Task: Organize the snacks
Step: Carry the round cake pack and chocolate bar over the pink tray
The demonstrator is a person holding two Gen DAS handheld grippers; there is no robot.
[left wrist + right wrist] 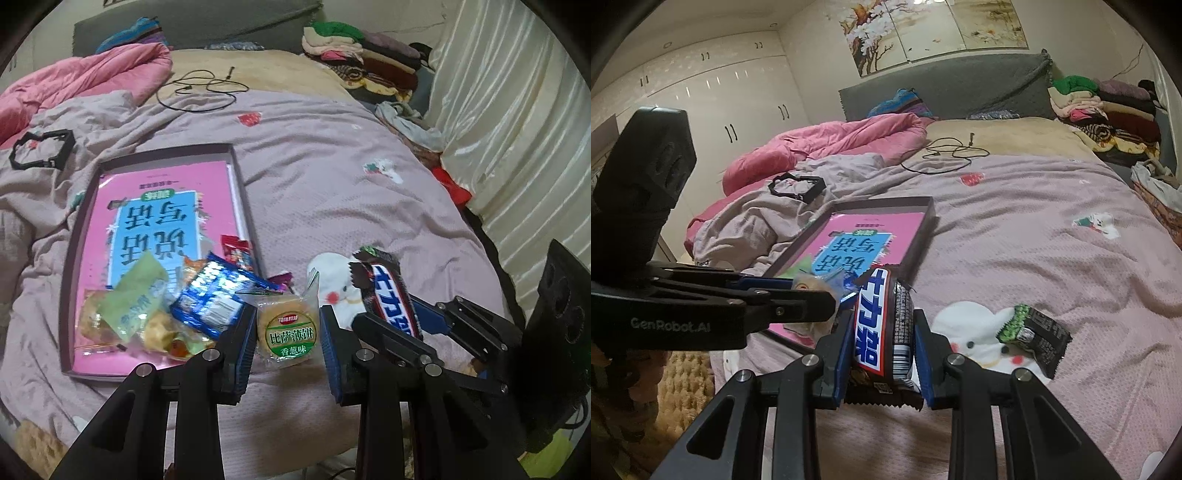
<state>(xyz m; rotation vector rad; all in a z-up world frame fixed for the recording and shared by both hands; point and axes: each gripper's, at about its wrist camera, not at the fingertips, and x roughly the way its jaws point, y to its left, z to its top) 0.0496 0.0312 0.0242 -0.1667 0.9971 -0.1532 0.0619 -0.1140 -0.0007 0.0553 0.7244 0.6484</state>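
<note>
Mid-carry, both loaded. My left hand-held gripper (289, 328) is clamped on the round cracker packet (289, 332); my right hand-held gripper (882, 339) is clamped on the chocolate bar (882, 325). The shallow box (242, 177), already holding some snacks, sits ahead-left of both. A dark snack pack (1036, 332) lies on the bed right of my right one. Next: carry both over the box rim, then release.

A: Both feeds dim, warm indoor light, soft shadows. Glare on blue foil wrapper (210, 295) and curtain (509, 122).
B: Heavy fisheye bend, black vignette corners. Slight softness, close fingers (925, 354) slightly soft.
</note>
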